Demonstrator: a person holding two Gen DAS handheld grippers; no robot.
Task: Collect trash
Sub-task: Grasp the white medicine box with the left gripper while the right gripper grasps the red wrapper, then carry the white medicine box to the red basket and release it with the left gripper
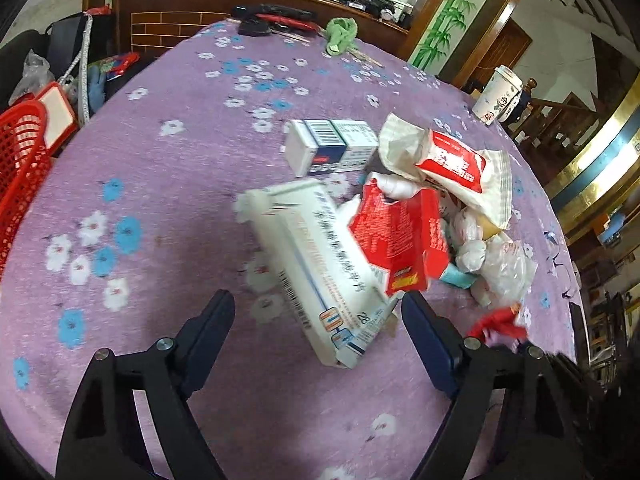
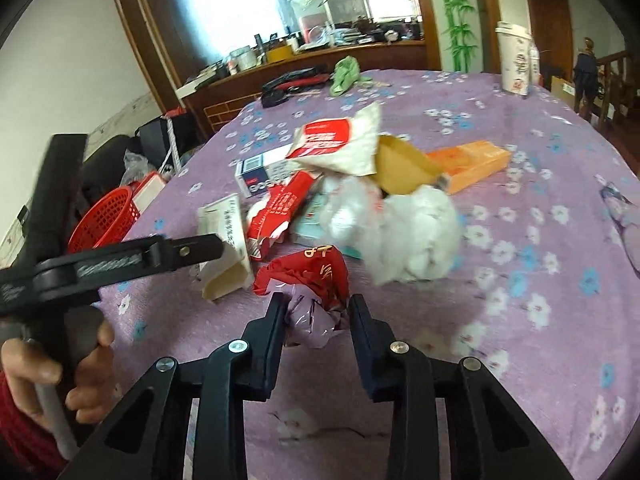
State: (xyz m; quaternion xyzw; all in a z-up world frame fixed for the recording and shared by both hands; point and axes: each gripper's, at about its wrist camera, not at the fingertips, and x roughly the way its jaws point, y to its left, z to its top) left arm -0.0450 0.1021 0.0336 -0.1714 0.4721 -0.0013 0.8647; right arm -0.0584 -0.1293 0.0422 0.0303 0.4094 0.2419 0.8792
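A heap of trash lies on the purple flowered tablecloth. My left gripper is open, its fingers either side of the near end of a long white medicine box. A torn red carton, a blue-white box and a red-white wrapper lie beyond. My right gripper is shut on a crumpled red and purple wrapper, which also shows in the left wrist view. White crumpled plastic and an orange box lie further off. The left gripper shows in the right wrist view.
A red mesh basket stands off the table's left edge, also in the right wrist view. A paper cup stands at the far right. A green cloth and black-red tools lie at the far edge.
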